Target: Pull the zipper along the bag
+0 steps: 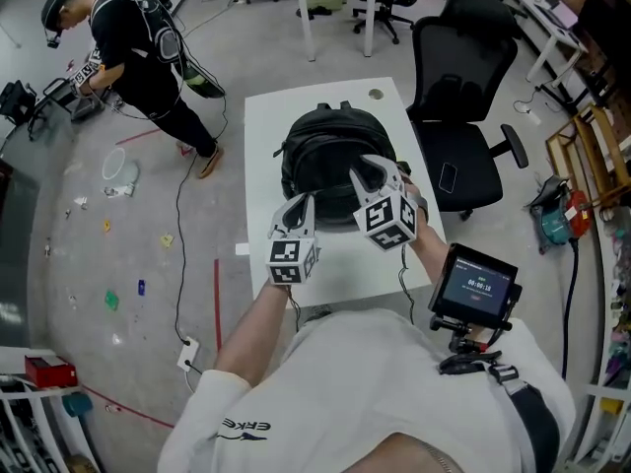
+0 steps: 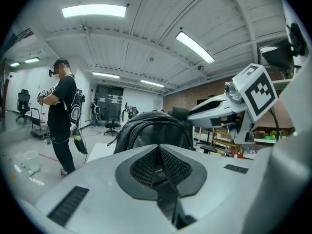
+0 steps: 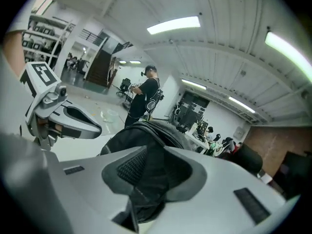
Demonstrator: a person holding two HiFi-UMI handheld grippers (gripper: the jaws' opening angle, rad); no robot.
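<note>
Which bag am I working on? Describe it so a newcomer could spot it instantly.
Find the white table mid-floor. On its far half lies a black backpack, domed, carry loop at its far end. It is the only bulky thing on the table; the black office chair stands off to the side.

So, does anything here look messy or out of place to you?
Mostly the floor left of the table: small coloured scraps and a loose white loop lie scattered there. What looks like a phone lies on the office chair seat. The backpack itself looks intact, nothing spilled.
</note>
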